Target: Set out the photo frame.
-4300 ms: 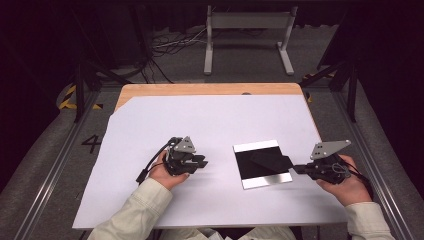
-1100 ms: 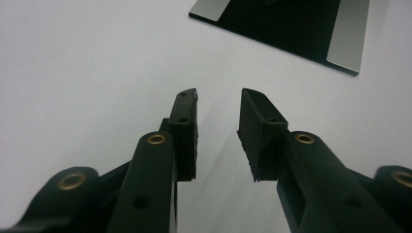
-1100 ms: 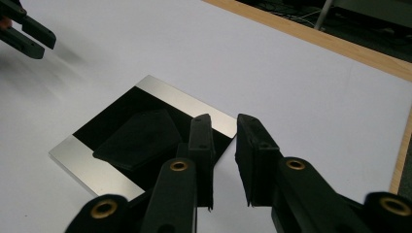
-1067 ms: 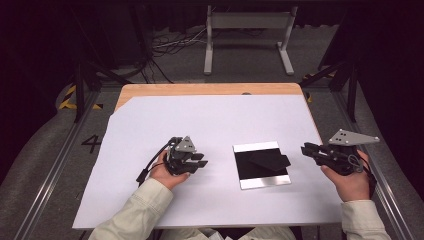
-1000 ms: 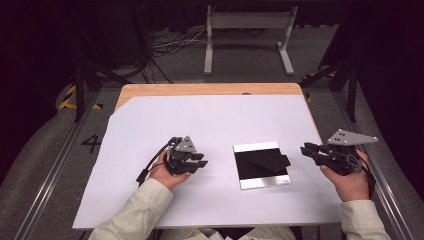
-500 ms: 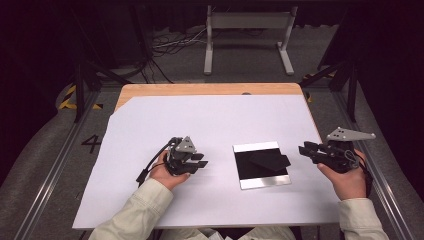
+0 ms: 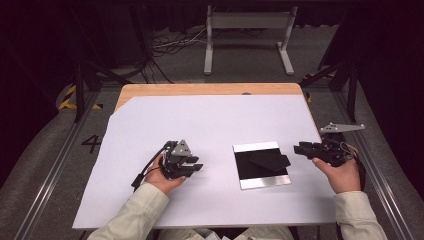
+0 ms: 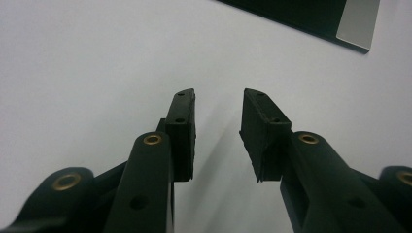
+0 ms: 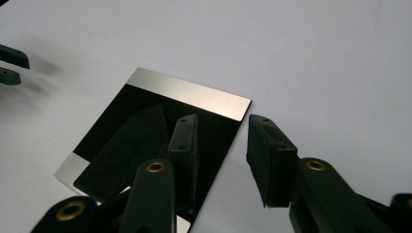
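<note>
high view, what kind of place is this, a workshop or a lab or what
Probably a lab or test bay set up for recording handling work. A table covered with a white sheet stands on a dark floor with loose cables, a grey metal stand behind it, and metal rails running alongside.

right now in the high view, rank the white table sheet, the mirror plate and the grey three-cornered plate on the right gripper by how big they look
1. White table sheet, by far the largest.
2. Mirror plate, a shiny rectangle lying flat on the sheet.
3. Grey three-cornered plate, smallest; it sits higher and is seen nearly edge-on, so its look understates it.
</note>
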`<state>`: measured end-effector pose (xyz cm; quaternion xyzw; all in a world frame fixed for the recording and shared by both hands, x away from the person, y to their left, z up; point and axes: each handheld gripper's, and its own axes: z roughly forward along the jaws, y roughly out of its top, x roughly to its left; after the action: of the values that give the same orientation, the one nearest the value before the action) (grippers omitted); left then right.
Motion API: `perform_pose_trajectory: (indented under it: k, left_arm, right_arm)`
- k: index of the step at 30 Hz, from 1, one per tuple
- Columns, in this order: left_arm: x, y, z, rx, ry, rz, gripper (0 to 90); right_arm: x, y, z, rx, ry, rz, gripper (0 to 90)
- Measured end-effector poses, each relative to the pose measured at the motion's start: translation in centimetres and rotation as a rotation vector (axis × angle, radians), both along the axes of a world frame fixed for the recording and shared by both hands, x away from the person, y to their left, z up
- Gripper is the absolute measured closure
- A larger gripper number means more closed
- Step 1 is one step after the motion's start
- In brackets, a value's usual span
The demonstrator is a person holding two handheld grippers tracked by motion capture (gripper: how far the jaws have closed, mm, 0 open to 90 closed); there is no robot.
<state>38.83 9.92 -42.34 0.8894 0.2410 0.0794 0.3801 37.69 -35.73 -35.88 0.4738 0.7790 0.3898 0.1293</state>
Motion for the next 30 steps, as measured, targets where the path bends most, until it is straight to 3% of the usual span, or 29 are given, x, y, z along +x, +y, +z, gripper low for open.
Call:
perform_pose_trajectory:
  k: [3, 10, 18, 24, 30]
  left_arm:
    - [-0.1, 0.2, -0.1, 0.006, -0.002, 0.002, 66.2]
    - [-0.3, 0.5, -0.2, 0.009, -0.004, 0.011, 66.0]
    - [-0.3, 0.6, -0.2, 0.012, 0.001, 0.017, 66.0]
    - [-0.3, 0.6, -0.2, 0.012, 0.000, 0.017, 65.9]
    - [-0.4, 0.6, -0.2, 0.012, 0.000, 0.018, 65.9]
  right_arm:
    - [0.5, 0.0, -0.3, 0.016, 0.053, 0.002, 60.4]
    - [1.1, 0.1, -0.6, 0.060, 0.107, -0.013, 58.0]
    - [1.4, -0.1, -0.6, 0.220, 0.190, -0.045, 50.7]
    - [1.4, 0.1, -0.6, 0.253, 0.218, -0.053, 48.9]
    - [1.4, 0.3, -0.8, 0.254, 0.223, -0.053, 47.4]
